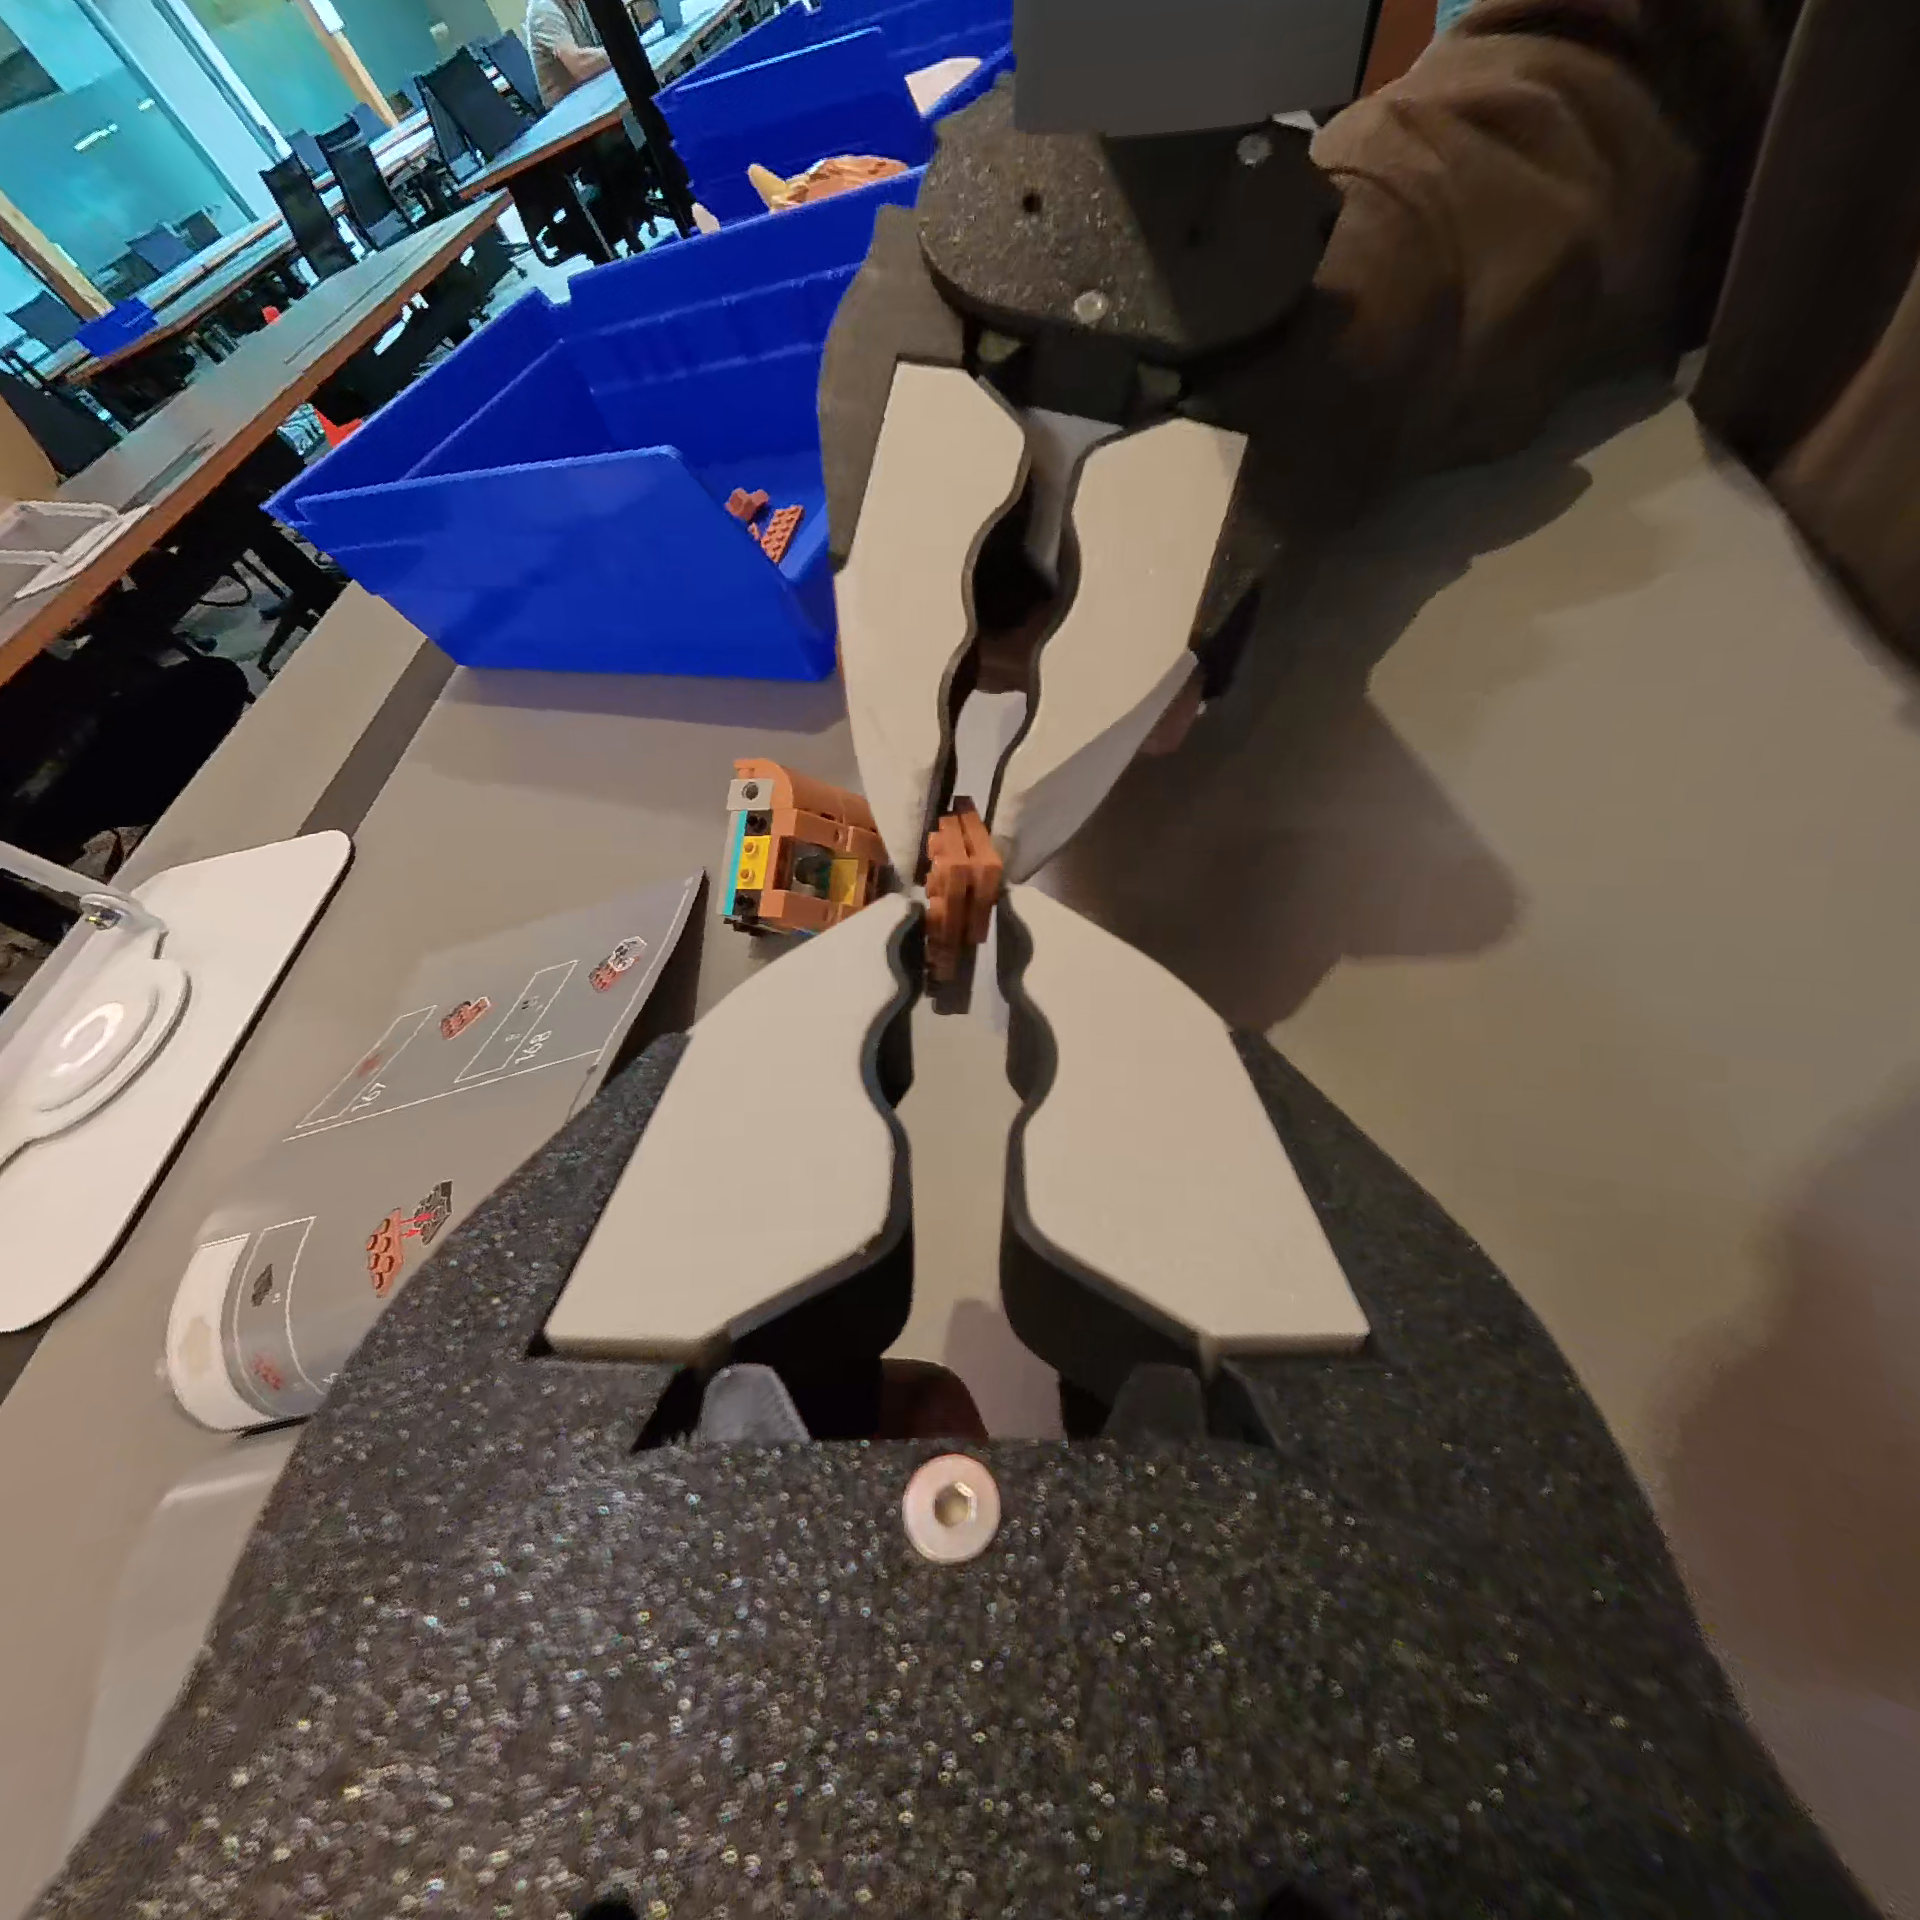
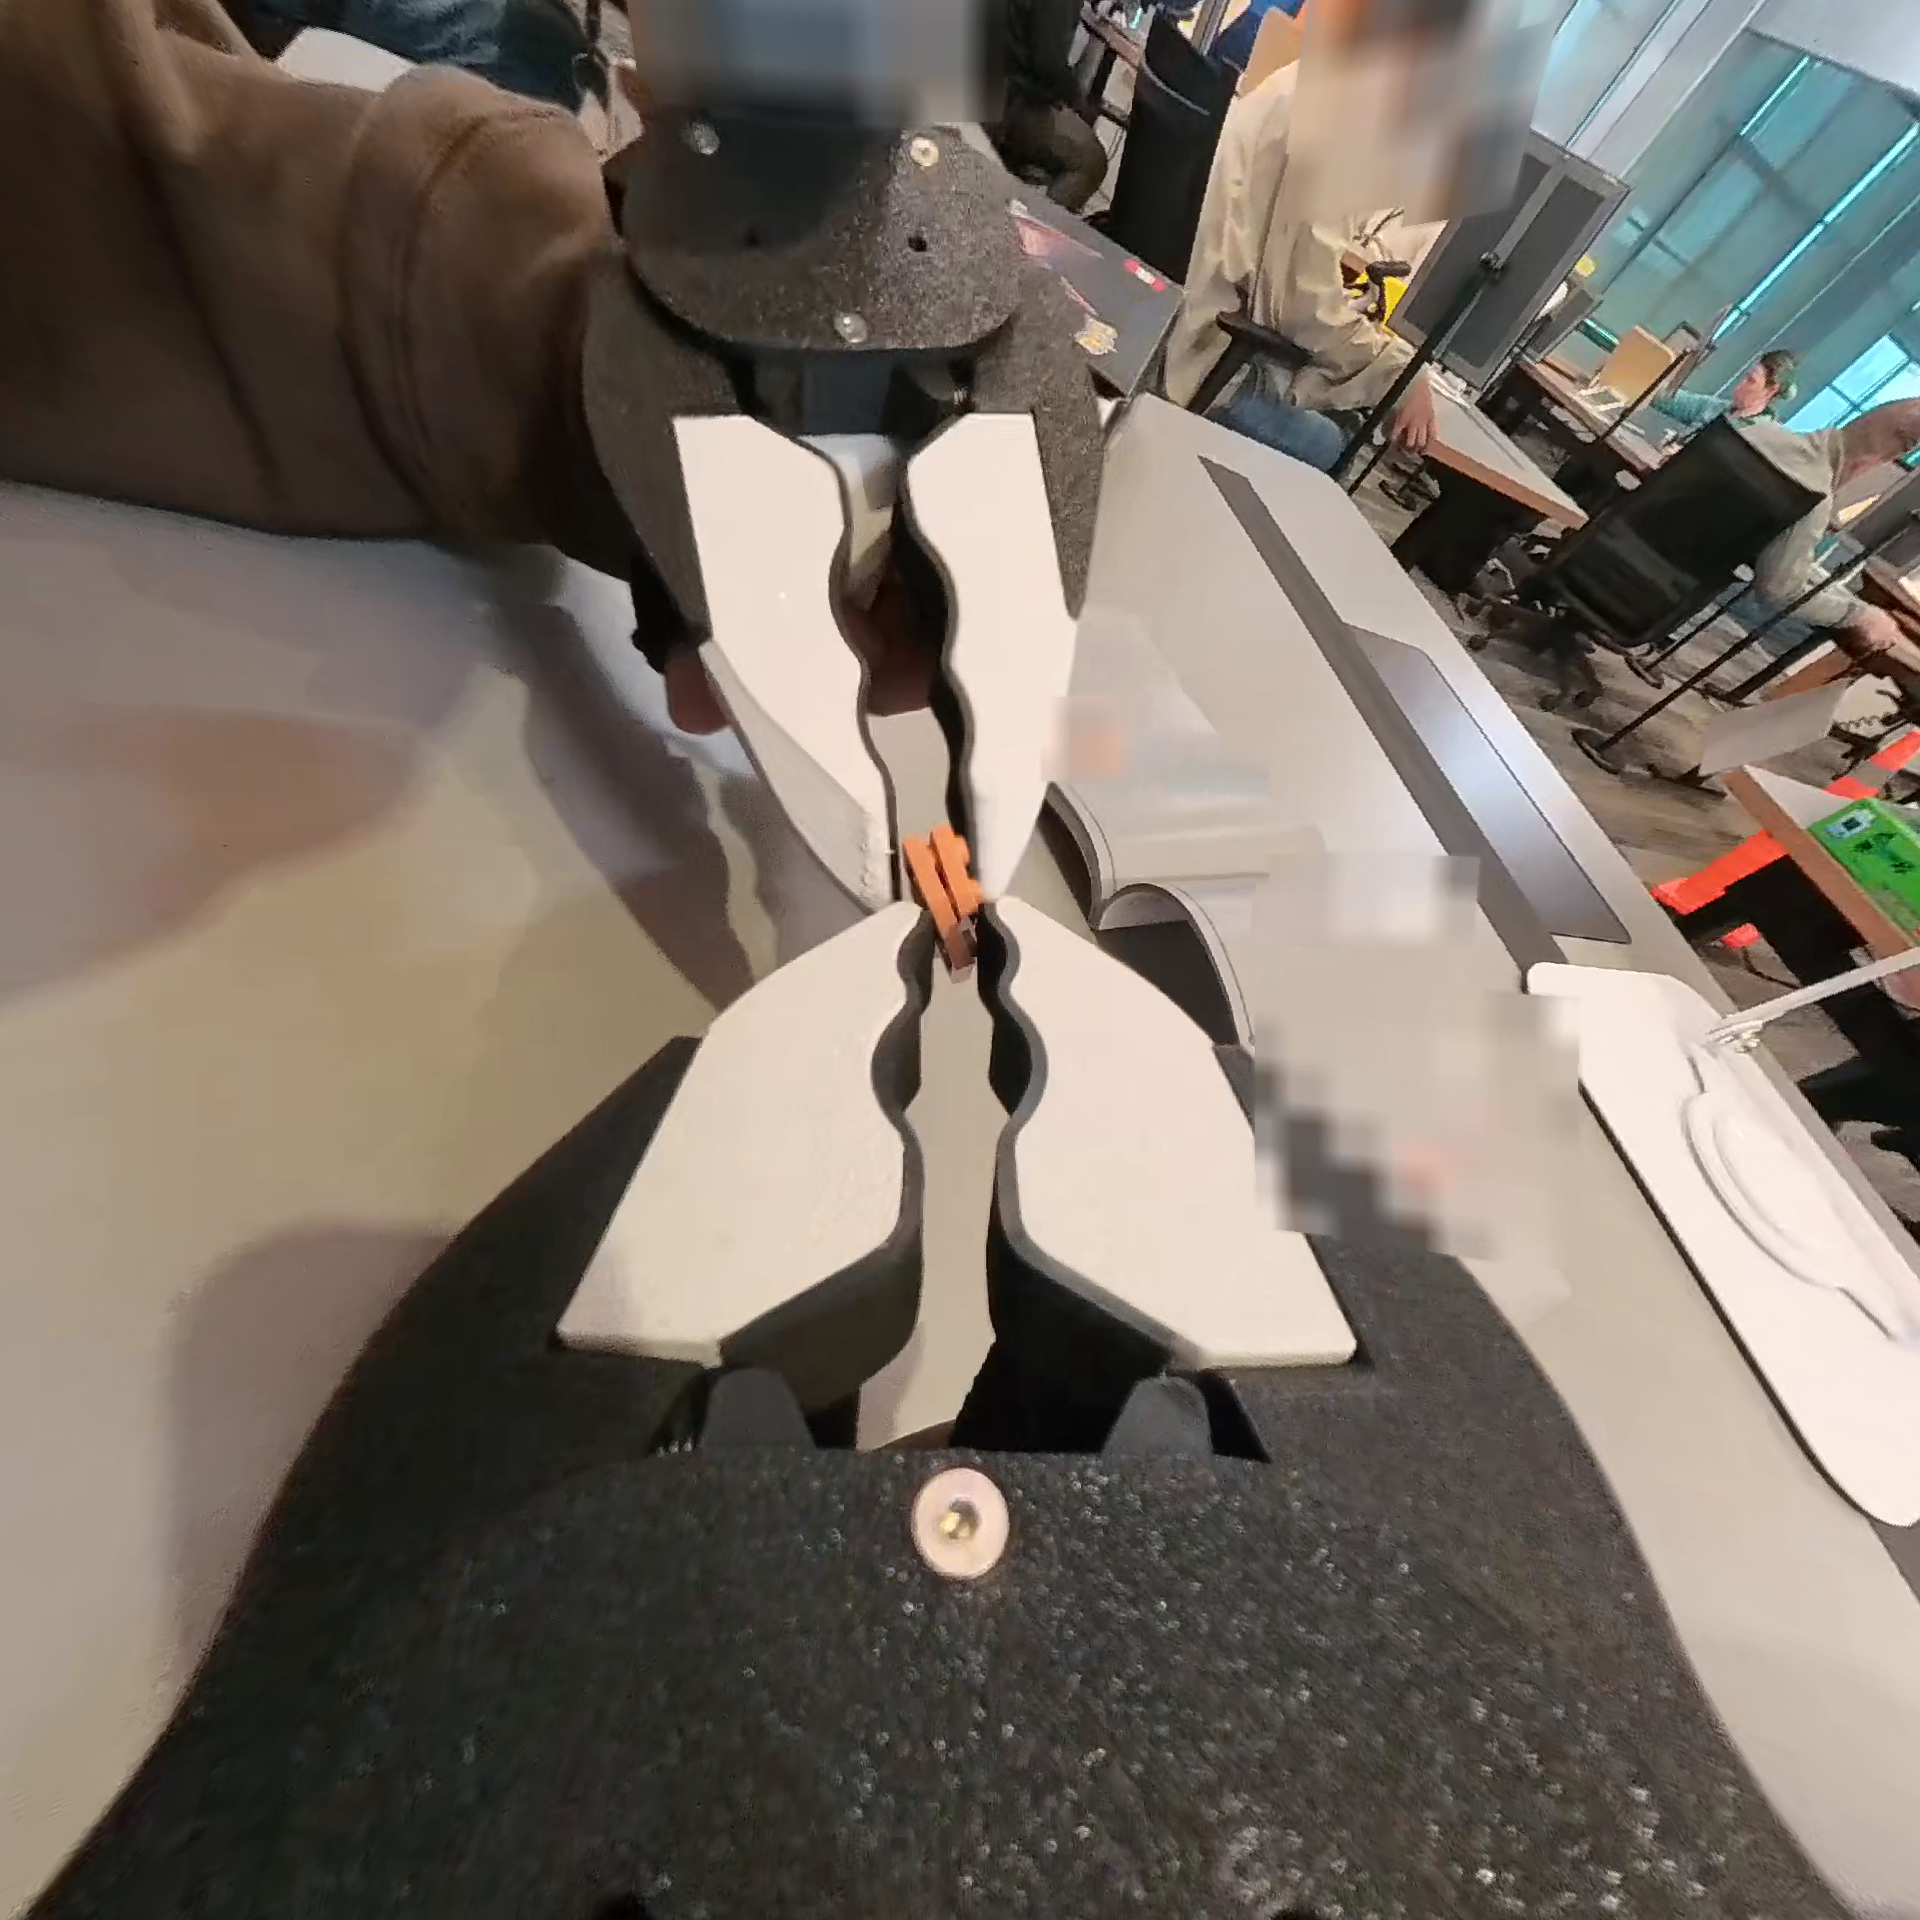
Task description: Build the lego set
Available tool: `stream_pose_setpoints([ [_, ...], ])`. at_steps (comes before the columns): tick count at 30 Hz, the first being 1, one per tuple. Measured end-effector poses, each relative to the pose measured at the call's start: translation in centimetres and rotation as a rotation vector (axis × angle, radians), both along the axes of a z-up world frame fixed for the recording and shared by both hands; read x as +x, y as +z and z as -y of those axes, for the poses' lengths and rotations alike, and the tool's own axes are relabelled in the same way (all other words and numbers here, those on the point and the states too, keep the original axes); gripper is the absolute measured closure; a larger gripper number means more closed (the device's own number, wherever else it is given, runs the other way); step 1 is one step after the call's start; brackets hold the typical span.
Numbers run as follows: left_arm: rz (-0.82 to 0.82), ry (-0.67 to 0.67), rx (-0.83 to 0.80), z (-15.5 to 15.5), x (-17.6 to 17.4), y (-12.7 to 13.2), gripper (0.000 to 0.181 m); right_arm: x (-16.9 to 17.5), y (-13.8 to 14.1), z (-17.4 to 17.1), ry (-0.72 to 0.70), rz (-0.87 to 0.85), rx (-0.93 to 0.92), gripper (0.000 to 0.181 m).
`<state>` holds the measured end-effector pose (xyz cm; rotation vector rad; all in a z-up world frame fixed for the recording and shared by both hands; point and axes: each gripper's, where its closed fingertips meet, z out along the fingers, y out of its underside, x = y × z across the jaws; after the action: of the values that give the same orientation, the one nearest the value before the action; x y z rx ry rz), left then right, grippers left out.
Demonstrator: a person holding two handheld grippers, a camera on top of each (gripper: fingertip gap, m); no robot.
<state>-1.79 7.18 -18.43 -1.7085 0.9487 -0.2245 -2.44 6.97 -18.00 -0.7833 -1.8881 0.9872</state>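
My left gripper (image 1: 958, 935) and my right gripper (image 2: 951, 925) meet tip to tip above the grey table. Both are shut on a small stack of brown lego plates (image 1: 961, 894), which also shows in the right wrist view (image 2: 943, 899). In the left wrist view the right gripper (image 1: 961, 831) comes down from above. In the right wrist view the left gripper (image 2: 940, 862) comes from above. A partly built brown, yellow and teal lego model (image 1: 795, 857) lies on the table just left of the tips.
A blue bin (image 1: 582, 540) with a few brown pieces (image 1: 774, 520) stands behind the model, more blue bins beyond. An open instruction booklet (image 1: 499, 1049) and a white plate-like stand (image 1: 114, 1039) lie left. A person's brown sleeve (image 2: 260, 312) is close. People sit at far desks. Only a small space, under 4 cm, lies between the two pairs of fingers.
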Motion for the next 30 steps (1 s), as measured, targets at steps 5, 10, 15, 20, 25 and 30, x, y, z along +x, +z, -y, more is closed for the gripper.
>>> stream_pose_setpoints([
  [5, -0.081, 0.004, 0.004, -0.1, -0.1, -0.6, 0.172, 0.0, -0.6, -0.1, 0.000, 0.026, 0.009, 0.174],
  [10, -0.120, 0.020, 0.000, -0.1, -0.1, -0.8, 0.173, 0.0, -0.8, -0.2, 0.004, 0.038, 0.014, 0.174],
  [15, -0.123, -0.007, -0.043, 0.2, 0.0, -1.4, 0.172, 0.2, -1.3, 0.0, 0.030, 0.033, 0.089, 0.172],
  [20, -0.131, -0.014, -0.064, 0.4, 0.1, -1.6, 0.172, 0.4, -1.6, 0.1, 0.050, 0.014, 0.183, 0.171],
  [25, -0.146, -0.024, -0.083, 0.5, 0.3, -2.0, 0.172, 0.6, -2.0, 0.3, 0.077, 0.028, 0.202, 0.171],
  [30, -0.183, -0.022, -0.080, 0.5, 0.4, -2.4, 0.173, 0.7, -2.4, 0.2, 0.080, 0.077, 0.188, 0.173],
])
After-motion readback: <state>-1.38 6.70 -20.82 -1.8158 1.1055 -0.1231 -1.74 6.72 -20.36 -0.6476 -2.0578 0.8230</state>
